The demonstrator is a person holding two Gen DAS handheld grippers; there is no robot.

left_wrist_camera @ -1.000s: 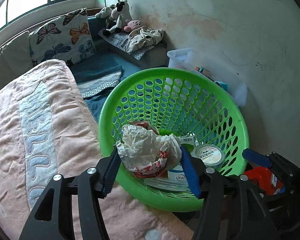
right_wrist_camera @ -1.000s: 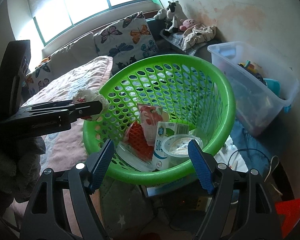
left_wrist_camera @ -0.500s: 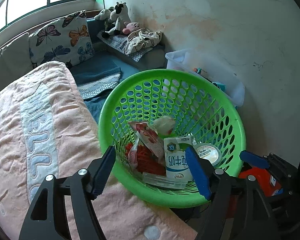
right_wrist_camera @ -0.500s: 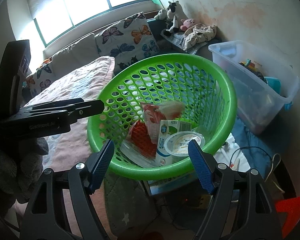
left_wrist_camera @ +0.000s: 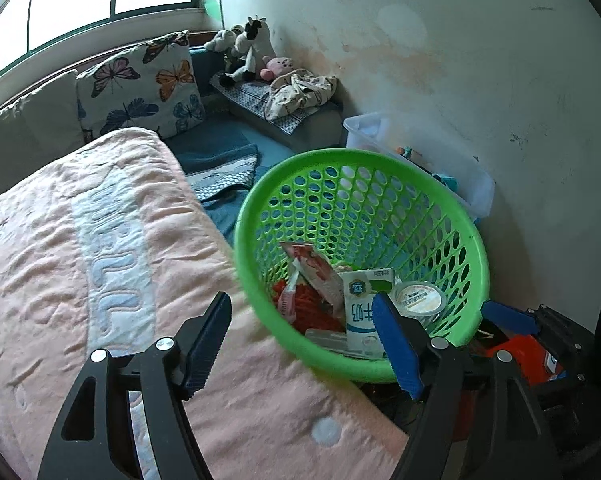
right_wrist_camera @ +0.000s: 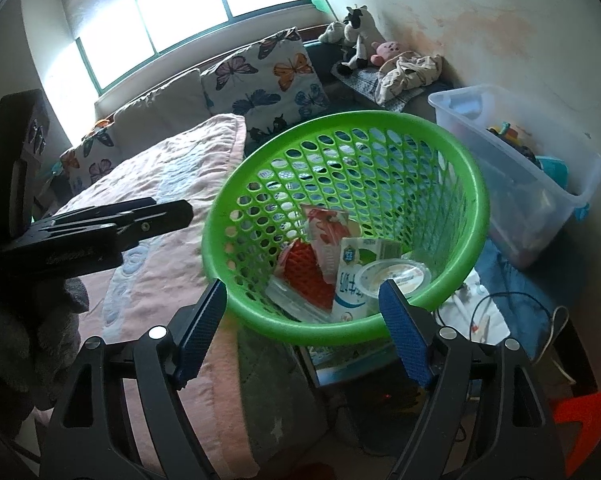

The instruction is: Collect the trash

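A green perforated basket [left_wrist_camera: 360, 154] [right_wrist_camera: 340, 118] leans beside the bed. It holds a milk carton [left_wrist_camera: 360, 304] [right_wrist_camera: 350, 280], a round lidded cup [left_wrist_camera: 418, 296] [right_wrist_camera: 394, 276], red mesh [left_wrist_camera: 312, 308] and a red-and-white wrapper [left_wrist_camera: 316, 268] [right_wrist_camera: 328, 228]. My left gripper [left_wrist_camera: 300, 298] is open and empty, its left finger over the pink blanket and its right finger before the basket's near rim. In the right wrist view the left gripper [right_wrist_camera: 180, 212] shows side-on at the left. My right gripper [right_wrist_camera: 302, 284] is opening, and the basket's near rim lies between its fingers without being pinched.
The pink blanket [left_wrist_camera: 100, 260] covers the bed left of the basket. A clear plastic bin [left_wrist_camera: 440, 160] [right_wrist_camera: 520, 168] stands against the wall behind it. Cables [right_wrist_camera: 500, 308] and a box lie on the floor under the basket. Butterfly pillows [right_wrist_camera: 268, 76] and plush toys [left_wrist_camera: 248, 48] sit at the back.
A second ago my left gripper held a crumpled paper wad over the basket. It opened, the wad fell in, and the gripper drew back toward the blanket. The right gripper stayed put.
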